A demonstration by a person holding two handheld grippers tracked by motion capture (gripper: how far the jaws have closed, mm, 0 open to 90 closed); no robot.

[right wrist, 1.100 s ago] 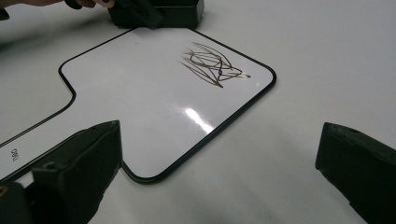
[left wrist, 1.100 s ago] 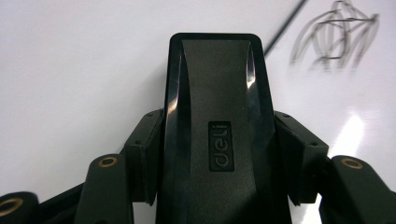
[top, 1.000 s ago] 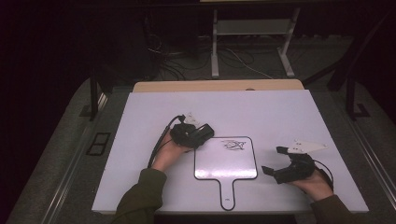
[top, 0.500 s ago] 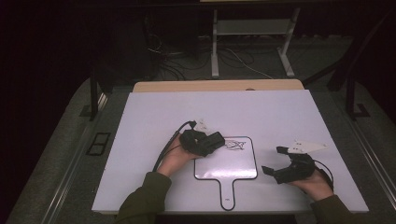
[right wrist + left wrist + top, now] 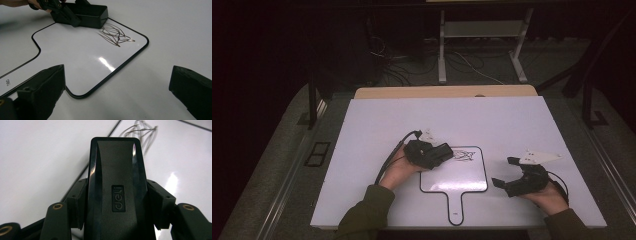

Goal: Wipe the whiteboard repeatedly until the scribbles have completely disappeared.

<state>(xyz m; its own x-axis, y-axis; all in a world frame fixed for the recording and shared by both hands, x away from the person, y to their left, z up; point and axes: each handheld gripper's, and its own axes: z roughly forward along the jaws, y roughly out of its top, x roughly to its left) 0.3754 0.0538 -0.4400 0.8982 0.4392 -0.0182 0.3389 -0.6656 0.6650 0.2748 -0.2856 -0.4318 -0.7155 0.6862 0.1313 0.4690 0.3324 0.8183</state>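
The left gripper (image 5: 443, 151) clamps a black deli whiteboard eraser (image 5: 116, 187) between its 2 jaws, its front end on the paddle-shaped whiteboard (image 5: 462, 177) beside the scribble (image 5: 465, 154). The right gripper (image 5: 506, 171) hovers with jaws spread, empty, over the white counter (image 5: 512, 120) just right of the whiteboard.

This looks like a lab or test room: a bare white desk (image 5: 377, 125) stands in a dim space on grey carpet (image 5: 272, 180), with loose cables (image 5: 397, 60) and a metal stand (image 5: 482, 35) on the floor behind.
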